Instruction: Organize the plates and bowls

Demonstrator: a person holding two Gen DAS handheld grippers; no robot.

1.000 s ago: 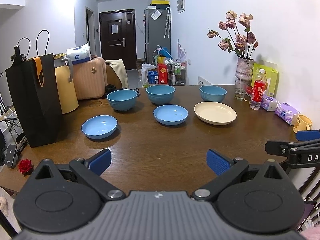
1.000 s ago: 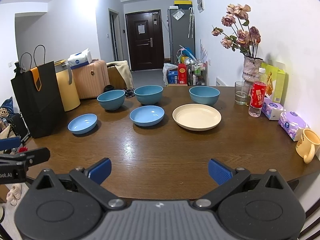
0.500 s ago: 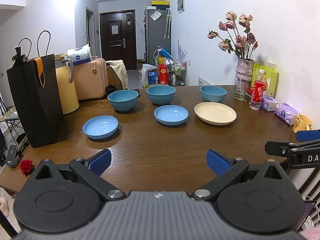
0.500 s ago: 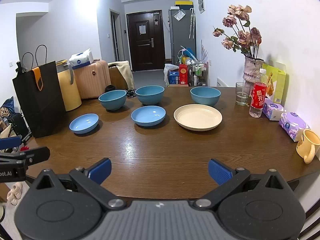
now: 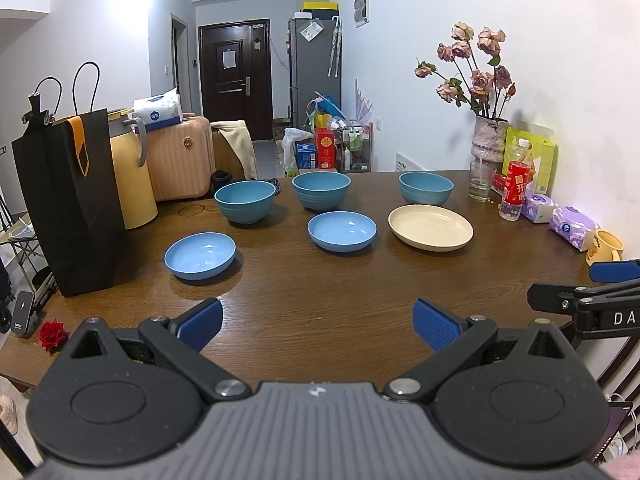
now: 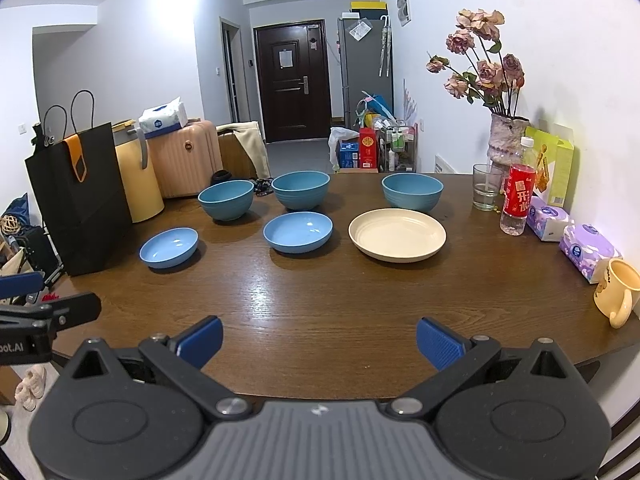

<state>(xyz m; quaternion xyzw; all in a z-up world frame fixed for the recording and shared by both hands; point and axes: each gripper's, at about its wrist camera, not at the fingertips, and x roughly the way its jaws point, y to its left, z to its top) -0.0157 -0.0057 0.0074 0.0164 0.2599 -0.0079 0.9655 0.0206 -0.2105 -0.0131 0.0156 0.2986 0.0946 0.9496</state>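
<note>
Crockery on the table: three deep bowls, two shallow (seemingly plates), one cream plate; both jaws spread.

left wrist: near edge, faces across table | right wrist: same, further right | shared: whole tabletop
</note>
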